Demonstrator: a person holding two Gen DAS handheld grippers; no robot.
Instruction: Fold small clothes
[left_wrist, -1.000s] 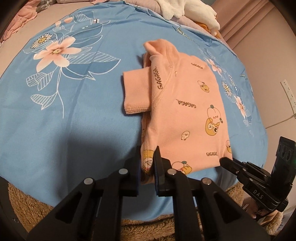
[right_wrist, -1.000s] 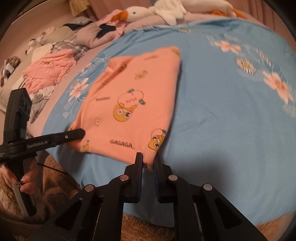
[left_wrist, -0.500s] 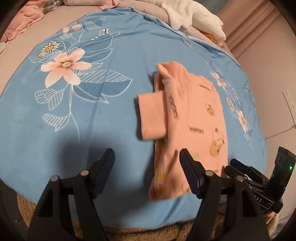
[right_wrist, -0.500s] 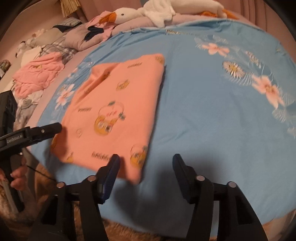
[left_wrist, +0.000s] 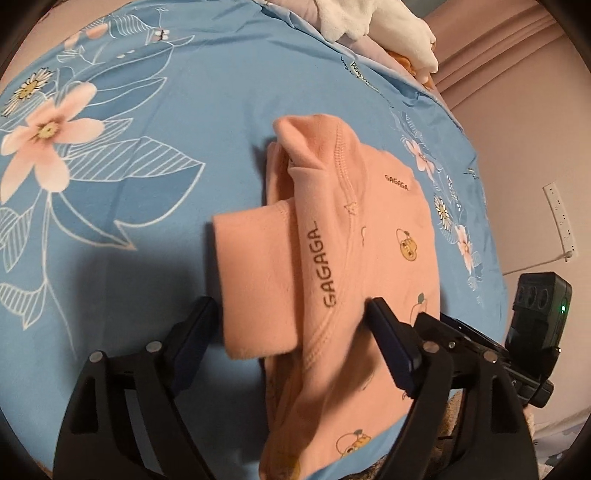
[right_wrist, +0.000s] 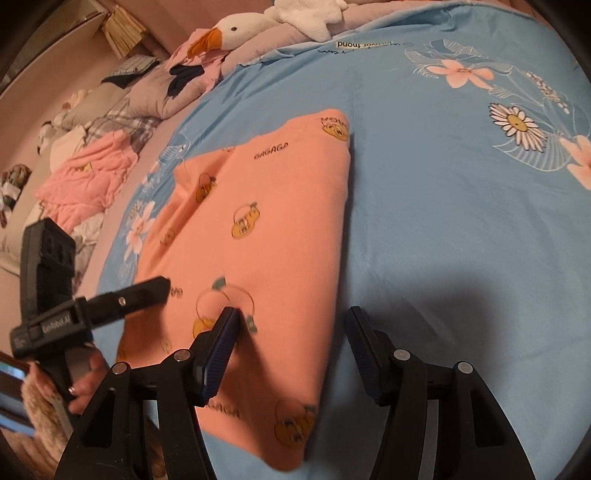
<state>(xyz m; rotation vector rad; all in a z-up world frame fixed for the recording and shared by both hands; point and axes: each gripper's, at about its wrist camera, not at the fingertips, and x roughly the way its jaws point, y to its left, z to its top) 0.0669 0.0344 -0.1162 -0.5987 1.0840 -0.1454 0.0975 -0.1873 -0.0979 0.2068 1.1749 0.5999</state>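
Observation:
A small peach top (left_wrist: 373, 266) printed with cartoon animals and "GAGAGA" lies folded on the blue floral sheet (left_wrist: 147, 110). Its sleeve (left_wrist: 255, 273) is folded out to the left. My left gripper (left_wrist: 291, 343) is open, its jaws standing either side of the sleeve end and side seam. The top also shows in the right wrist view (right_wrist: 258, 236). My right gripper (right_wrist: 291, 347) is open over the top's right edge near the hem. The left gripper also shows in the right wrist view (right_wrist: 147, 288), low over the top's left side.
A white plush goose (right_wrist: 240, 29) and pillows lie along the far end of the bed. A pile of pink and plaid clothes (right_wrist: 88, 177) lies at the left. A wall with a power strip (left_wrist: 559, 218) stands right of the bed.
Both grippers let go of the top's hem corners, opened, and moved forward over the garment. The left now straddles the sleeve; the right sits over the right edge.

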